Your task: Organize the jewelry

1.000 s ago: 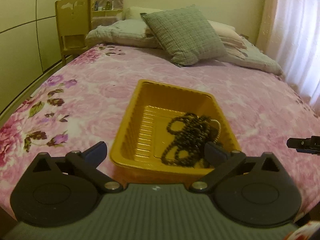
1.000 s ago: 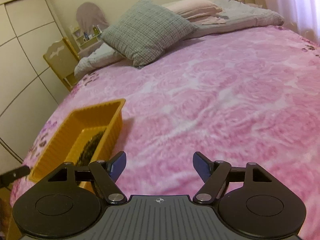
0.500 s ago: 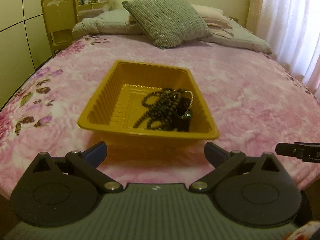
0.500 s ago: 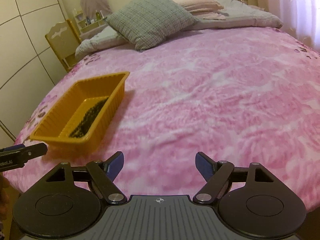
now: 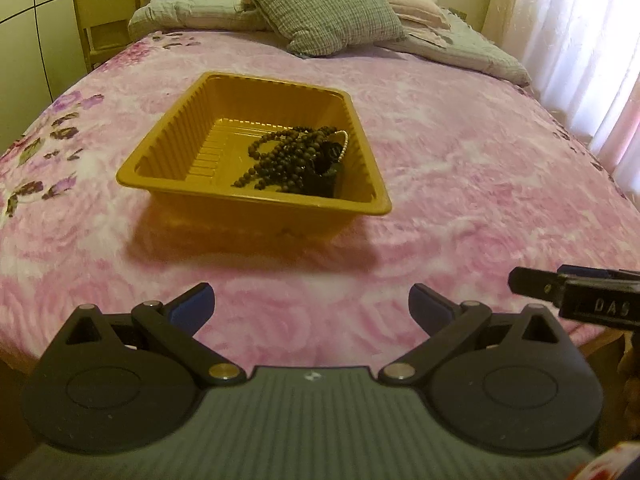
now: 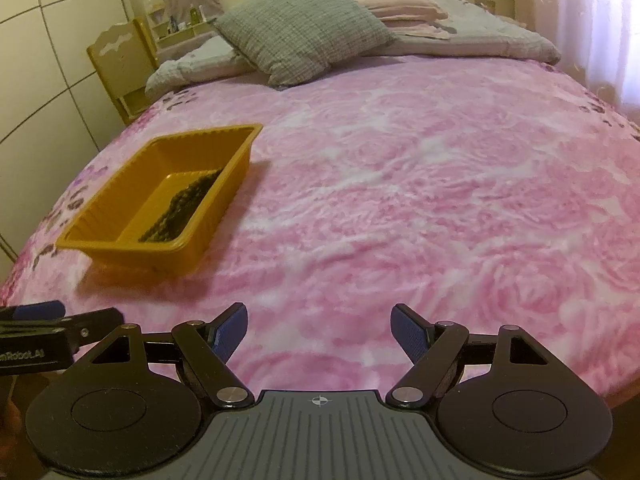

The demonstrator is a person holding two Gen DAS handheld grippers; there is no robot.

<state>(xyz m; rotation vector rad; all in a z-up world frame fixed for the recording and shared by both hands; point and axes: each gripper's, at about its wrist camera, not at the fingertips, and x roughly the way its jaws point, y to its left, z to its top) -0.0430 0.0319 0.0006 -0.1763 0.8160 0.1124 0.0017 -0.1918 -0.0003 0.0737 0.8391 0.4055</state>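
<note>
Holding both grippers wide and empty, we are judging the sorting finished or paused: the beaded jewelry (image 5: 298, 158), possibly 2 pieces, is lying in the yellow tray (image 5: 168, 178) ahead of the left gripper (image 5: 311, 307) and ahead-left of the right gripper (image 6: 319, 330). Next we are likely checking for strays.

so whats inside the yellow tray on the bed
A tangle of dark beaded necklaces lies at the right end of the yellow tray, with a pale bead strand looped through it. Anything beneath the pile is covered.

Checked cushion (image 5: 320, 4) on pink floral bedspread (image 5: 460, 160).
</note>
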